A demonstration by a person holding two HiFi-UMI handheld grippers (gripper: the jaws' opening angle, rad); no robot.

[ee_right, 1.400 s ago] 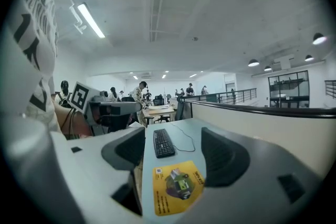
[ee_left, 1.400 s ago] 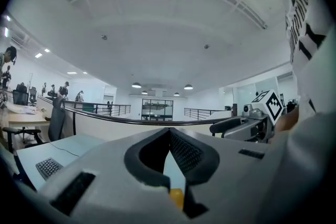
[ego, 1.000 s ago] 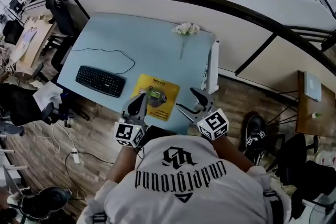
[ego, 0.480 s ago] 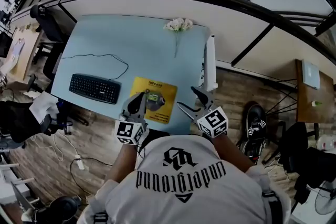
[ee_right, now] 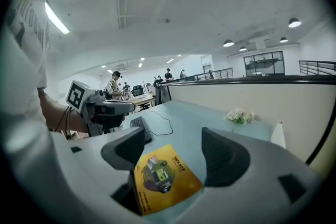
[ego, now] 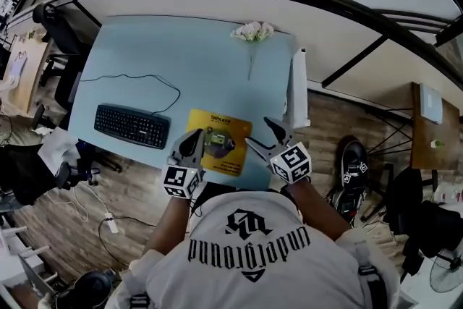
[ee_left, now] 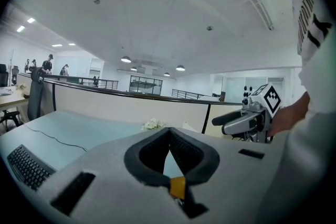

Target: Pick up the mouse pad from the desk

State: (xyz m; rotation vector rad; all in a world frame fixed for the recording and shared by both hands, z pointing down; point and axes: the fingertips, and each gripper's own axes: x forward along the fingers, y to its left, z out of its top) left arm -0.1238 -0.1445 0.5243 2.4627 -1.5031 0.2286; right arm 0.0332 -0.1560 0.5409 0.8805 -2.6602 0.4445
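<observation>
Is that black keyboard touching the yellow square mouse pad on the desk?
Apart. The head view shows a strip of bare pale blue desk between the black keyboard and the yellow square mouse pad.

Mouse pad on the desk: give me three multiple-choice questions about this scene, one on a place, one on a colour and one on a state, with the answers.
1. In the head view, where does the keyboard lie from the mouse pad?
A. To its right
B. To its left
C. On top of it

2. What is the mouse pad's main colour?
A. Red
B. White
C. Yellow

3. How do the right gripper's jaws stand?
A. Apart, gripping nothing
B. Shut on the mouse pad
C. Shut on the keyboard cable

Answers:
1 B, the keyboard sits left of the mouse pad on the desk.
2 C, its face is yellow around a printed picture.
3 A, the right gripper view shows a wide gap, with the mouse pad lying flat on the desk beyond.
</observation>
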